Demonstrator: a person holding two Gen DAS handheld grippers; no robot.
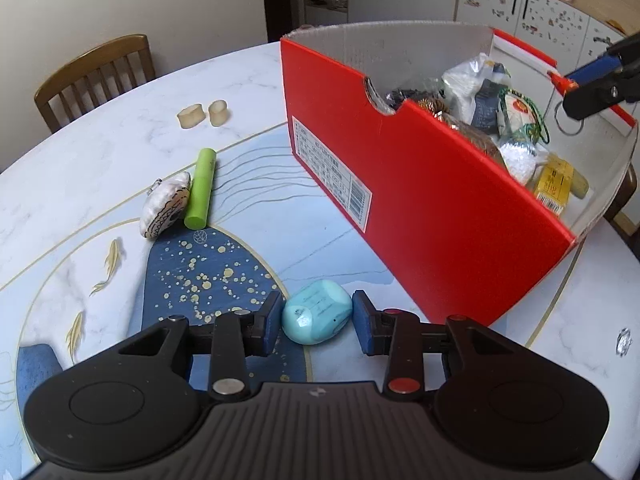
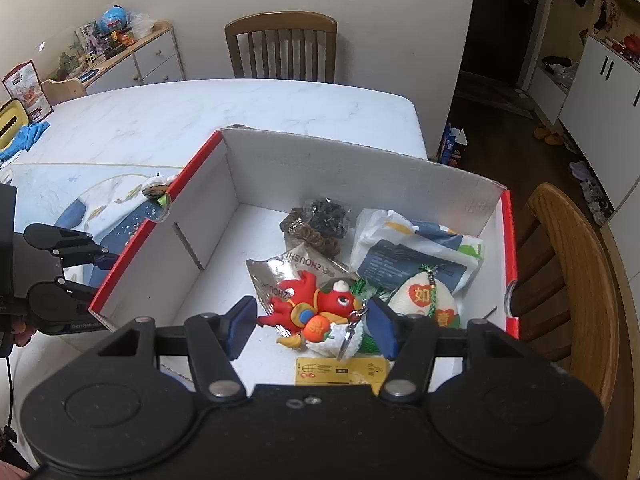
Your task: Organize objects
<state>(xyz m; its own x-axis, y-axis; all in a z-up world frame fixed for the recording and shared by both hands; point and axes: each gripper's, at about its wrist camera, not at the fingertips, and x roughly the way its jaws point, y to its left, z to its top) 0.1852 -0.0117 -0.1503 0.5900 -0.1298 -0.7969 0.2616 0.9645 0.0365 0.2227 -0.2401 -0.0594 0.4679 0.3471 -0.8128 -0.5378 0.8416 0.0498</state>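
Left claw [image 1: 318, 318] pads clamped on the teal pebble [image 1: 317, 317] between them; smooth, rounded, likely slippery, grip across middle; right claw [image 2: 310, 322] apart over box [image 2: 192, 208]

soft, even indoor light; faint shadows; strong fisheye bending at the edges; dark corners; focus mostly sharp

The red box [image 1: 440, 216] walls off the bench [image 1: 120, 120] to my left gripper's [image 1: 318, 320] right, its tall side just beside the turquoise lump [image 1: 317, 317] between my fingers [image 1: 362, 326]. Left of the box the bench lies open up to the green tube [image 1: 202, 188] and the shell-like piece [image 1: 166, 208] touching it. Inside the box, the left half of the floor is bare; the right half is crowded with packets [image 2: 416, 248].
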